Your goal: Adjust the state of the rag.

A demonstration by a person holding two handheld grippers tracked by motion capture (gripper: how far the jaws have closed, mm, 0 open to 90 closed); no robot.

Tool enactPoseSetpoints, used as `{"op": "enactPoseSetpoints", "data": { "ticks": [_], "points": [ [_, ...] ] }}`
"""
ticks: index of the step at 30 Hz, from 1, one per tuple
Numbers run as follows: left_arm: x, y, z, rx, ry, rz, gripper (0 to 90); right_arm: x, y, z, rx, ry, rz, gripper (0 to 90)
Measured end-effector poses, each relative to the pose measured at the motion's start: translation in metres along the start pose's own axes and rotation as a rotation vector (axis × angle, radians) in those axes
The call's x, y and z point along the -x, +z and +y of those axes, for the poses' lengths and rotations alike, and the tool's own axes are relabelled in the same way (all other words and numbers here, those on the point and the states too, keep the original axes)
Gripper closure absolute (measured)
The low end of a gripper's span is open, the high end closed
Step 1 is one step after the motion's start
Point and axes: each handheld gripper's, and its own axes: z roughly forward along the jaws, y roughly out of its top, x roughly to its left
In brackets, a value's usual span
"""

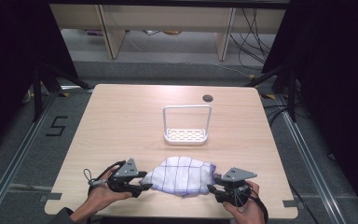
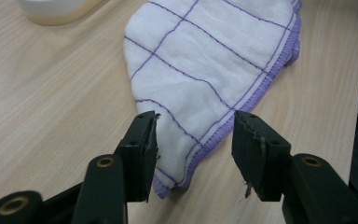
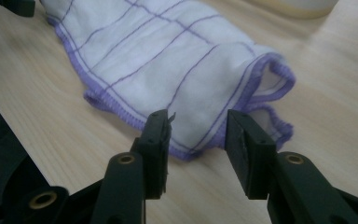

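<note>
A white cloth [image 1: 182,175] lies on the desk [image 1: 121,126], at 6 o'clock from a white rack [image 1: 186,125]. The left tool [image 1: 143,181] at 9 o'clock and right tool [image 1: 213,187] at 3 o'clock gape open around its ends, gripping nothing.

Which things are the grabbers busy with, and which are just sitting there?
Busy with:
- checked cloth, one end between each gripper's open jaws
- left gripper
- right gripper

Just sitting there:
- white rack, farther back, apart from the cloth

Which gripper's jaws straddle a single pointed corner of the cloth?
The left gripper: the white purple-checked cloth tapers to one corner between its jaws. The right gripper faces a folded, doubled edge.
</note>
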Motion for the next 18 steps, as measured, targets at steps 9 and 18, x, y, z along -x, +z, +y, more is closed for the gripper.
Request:
{"op": "enactPoseSetpoints", "data": {
  "ticks": [9, 18],
  "points": [
    [-0.002, 0.013, 0.0, -0.071, 0.049, 0.014, 49.1, -0.006, 0.019, -0.004, -0.066, -0.017, -0.001, 59.7],
    [-0.002, 0.021, 0.0, -0.113, 0.144, 0.074, 65.1, -0.007, 0.033, -0.003, -0.097, -0.107, -0.031, 84.8]
  ]
}}
